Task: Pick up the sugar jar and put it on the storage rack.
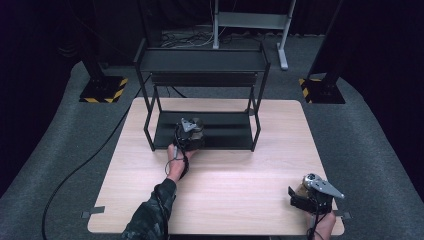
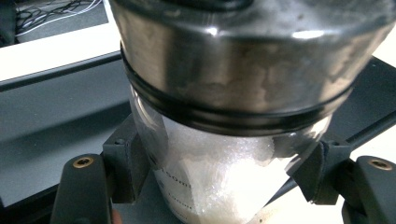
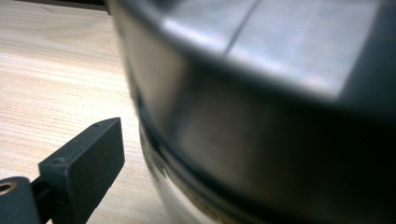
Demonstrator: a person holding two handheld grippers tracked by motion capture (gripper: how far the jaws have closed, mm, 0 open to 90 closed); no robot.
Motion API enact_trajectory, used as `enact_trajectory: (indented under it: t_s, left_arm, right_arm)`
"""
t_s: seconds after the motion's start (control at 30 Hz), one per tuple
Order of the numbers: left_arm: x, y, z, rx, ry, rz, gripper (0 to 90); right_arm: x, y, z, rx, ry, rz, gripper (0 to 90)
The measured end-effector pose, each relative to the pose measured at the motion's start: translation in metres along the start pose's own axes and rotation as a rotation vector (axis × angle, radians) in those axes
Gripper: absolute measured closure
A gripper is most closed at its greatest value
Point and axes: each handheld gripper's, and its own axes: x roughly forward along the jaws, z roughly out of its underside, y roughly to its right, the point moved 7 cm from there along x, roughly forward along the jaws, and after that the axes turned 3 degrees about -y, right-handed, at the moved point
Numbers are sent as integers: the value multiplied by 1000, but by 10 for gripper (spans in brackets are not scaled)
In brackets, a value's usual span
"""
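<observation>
rack posts and upper shelf hem the lower shelf; the table lies open.

- Left tool sits on the black rack's bottom shelf, a jar at its tip.
- Right tool hovers well off the rack, at the bench's near corner.

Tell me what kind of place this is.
Probably a lab or recording studio: a pale wooden table with a black metal two-tier shelf, black curtains around it, and yellow-and-black hazard-striped stand bases on grey carpet.
</observation>
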Motion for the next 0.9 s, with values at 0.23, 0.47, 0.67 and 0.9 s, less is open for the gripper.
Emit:
enact_trajectory:
  t_s: [0.23,0.47,0.67,0.9]
  left_arm:
    - [5,2,-3,4,-8,-7,298]
    - [12,4,-5,7,-17,-6,298]
    - [17,3,-8,4,-23,-8,298]
    - [19,4,-10,10,-30,-8,298]
  right_arm:
    - [0,0,0,0,1,-1,20]
    - [0,0,0,0,1,-2,20]
    - [0,1,0,1,2,-3,20]
    - [0,1,0,2,2,-3,20]
